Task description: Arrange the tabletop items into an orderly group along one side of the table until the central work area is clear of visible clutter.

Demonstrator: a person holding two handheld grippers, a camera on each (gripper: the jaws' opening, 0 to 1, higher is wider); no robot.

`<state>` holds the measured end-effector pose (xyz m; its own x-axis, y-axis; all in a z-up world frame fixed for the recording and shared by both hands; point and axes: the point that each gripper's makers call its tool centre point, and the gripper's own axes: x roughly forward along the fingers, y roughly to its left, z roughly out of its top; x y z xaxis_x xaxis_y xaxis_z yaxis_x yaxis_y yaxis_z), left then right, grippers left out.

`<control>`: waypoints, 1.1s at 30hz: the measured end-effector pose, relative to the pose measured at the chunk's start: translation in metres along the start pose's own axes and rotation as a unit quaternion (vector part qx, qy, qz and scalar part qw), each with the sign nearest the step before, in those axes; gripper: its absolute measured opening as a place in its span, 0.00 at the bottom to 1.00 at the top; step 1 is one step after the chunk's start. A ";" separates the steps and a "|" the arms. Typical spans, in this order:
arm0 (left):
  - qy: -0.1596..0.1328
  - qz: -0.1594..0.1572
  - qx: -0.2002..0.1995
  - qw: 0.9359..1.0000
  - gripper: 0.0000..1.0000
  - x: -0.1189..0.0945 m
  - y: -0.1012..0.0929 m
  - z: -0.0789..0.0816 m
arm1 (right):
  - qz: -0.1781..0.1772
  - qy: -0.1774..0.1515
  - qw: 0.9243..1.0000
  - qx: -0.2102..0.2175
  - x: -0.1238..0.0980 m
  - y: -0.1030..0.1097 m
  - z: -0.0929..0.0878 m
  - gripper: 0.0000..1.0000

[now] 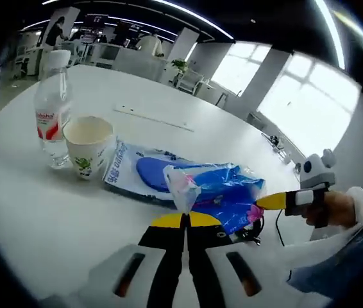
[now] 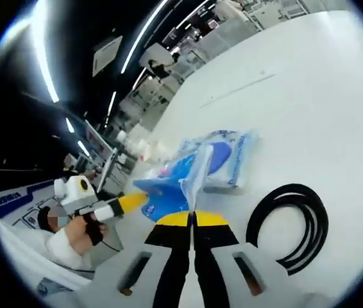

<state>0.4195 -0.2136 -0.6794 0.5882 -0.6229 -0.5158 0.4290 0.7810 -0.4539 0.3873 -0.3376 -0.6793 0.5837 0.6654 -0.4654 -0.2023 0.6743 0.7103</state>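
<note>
Both grippers, left (image 1: 185,219) and right (image 2: 193,218), have fingers pinching the crinkled blue plastic bag (image 1: 217,192) mid-desk. Step in hand: shifting it; next, carry it beside the paper cup (image 1: 89,146) and clear water bottle (image 1: 52,102).

bare table (image 1: 40,218) left, cup (image 1: 89,146), bottle (image 1: 52,106) behind, cable coil (image 2: 290,221) right

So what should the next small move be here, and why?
Probably lift the blue bag a little and carry it towards the bottle and cup. The left gripper and right gripper both look shut on its crumpled plastic, and it lies mid-table partly on a flat packet, while the bottle and cup already stand together.
</note>
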 end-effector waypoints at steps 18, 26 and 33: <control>0.025 -0.049 0.064 0.996 0.00 0.053 -0.059 0.026 | -0.041 -0.074 0.995 0.043 -0.044 -0.047 0.036 0.00; 0.037 -0.063 0.079 0.994 0.00 0.076 -0.078 0.029 | -0.059 -0.094 0.992 0.056 -0.060 -0.069 0.051 0.00; 0.052 -0.071 0.082 0.993 0.00 0.099 -0.090 0.028 | -0.075 -0.109 0.989 0.060 -0.068 -0.087 0.064 0.00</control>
<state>0.4583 -0.3438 -0.6693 0.4430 -0.7221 -0.5313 0.6129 0.6765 -0.4083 0.4157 -0.4619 -0.6752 0.7589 0.4660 -0.4548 -0.0125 0.7088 0.7053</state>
